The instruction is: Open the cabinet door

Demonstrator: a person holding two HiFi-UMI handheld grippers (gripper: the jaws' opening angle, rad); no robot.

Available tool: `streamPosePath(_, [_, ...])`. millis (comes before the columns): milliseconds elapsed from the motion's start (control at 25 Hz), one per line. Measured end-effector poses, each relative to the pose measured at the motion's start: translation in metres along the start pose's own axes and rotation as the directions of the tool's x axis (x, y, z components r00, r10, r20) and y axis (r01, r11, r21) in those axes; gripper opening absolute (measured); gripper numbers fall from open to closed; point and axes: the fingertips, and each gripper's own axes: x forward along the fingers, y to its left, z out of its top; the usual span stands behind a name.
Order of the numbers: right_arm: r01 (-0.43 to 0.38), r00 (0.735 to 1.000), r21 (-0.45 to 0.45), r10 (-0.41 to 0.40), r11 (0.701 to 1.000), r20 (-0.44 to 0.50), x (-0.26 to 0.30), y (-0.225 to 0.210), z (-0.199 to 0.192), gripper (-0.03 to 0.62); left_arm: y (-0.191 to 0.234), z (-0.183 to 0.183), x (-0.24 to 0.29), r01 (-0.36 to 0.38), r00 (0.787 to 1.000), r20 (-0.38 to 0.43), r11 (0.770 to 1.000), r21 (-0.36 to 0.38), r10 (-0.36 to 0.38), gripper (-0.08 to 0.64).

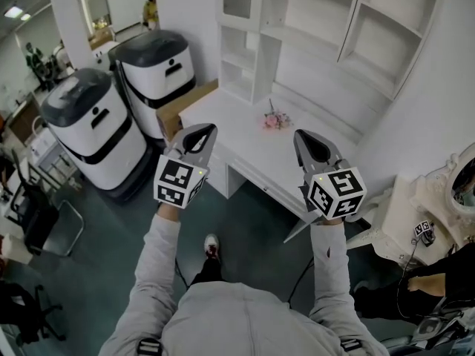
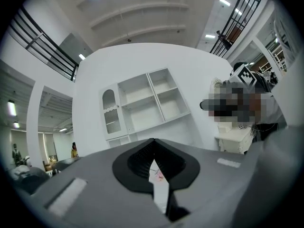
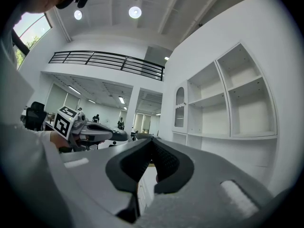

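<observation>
A white shelf unit point(image 1: 319, 43) stands on a white desk point(image 1: 223, 113) against the wall. Its narrow arched glass door point(image 2: 110, 112) is at the unit's left end and is closed; it also shows in the right gripper view point(image 3: 180, 109). My left gripper point(image 1: 210, 130) and right gripper point(image 1: 299, 136) are held side by side over the desk's front edge, pointing at the unit and well short of it. Both are shut with nothing between the jaws, as the left gripper view point(image 2: 153, 140) and the right gripper view point(image 3: 152, 139) show.
Small pink flowers point(image 1: 276, 121) lie on the desk. Two white and black bin-shaped machines point(image 1: 96, 124) point(image 1: 156, 65) and a cardboard box point(image 1: 182, 106) stand left of the desk. An ornate white table point(image 1: 415, 213) and a person's arm point(image 1: 438, 280) are at the right.
</observation>
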Motion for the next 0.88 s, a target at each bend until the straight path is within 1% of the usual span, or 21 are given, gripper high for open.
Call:
streamPosePath(120, [0.013, 1.0, -0.005, -0.013, 1.0, 0.002, 0.034, -0.014, 0.002, 0.002, 0.025, -0.005, 0.026, 0.012, 1.0, 0.008, 1.0, 0.006, -0.012, 0.018])
streamPosePath(320, [0.035, 0.999, 0.003, -0.035, 0.999, 0.023, 0.101, -0.041, 0.015, 0.002, 0.083, -0.007, 0.078, 0.024, 0.999, 0.041, 0.999, 0.032, -0.026, 0.018])
streamPosePath(520, [0.061, 0.998, 0.002, -0.061, 0.998, 0.016, 0.169, -0.062, 0.02, 0.002, 0.143, -0.022, 0.124, 0.038, 0.999, 0.033, 0.999, 0.009, -0.038, 0.018])
streamPosePath(680, [0.08, 0.997, 0.005, -0.08, 0.997, 0.009, 0.214, -0.077, 0.02, 0.002, 0.177, -0.031, 0.157, 0.062, 0.997, 0.038, 0.998, 0.009, -0.062, 0.018])
streamPosePath(880, [0.083, 0.996, -0.022, -0.083, 0.996, -0.012, 0.261, -0.083, 0.013, 0.002, 0.212, -0.044, 0.187, 0.08, 0.996, 0.048, 0.997, 0.009, -0.08, 0.018])
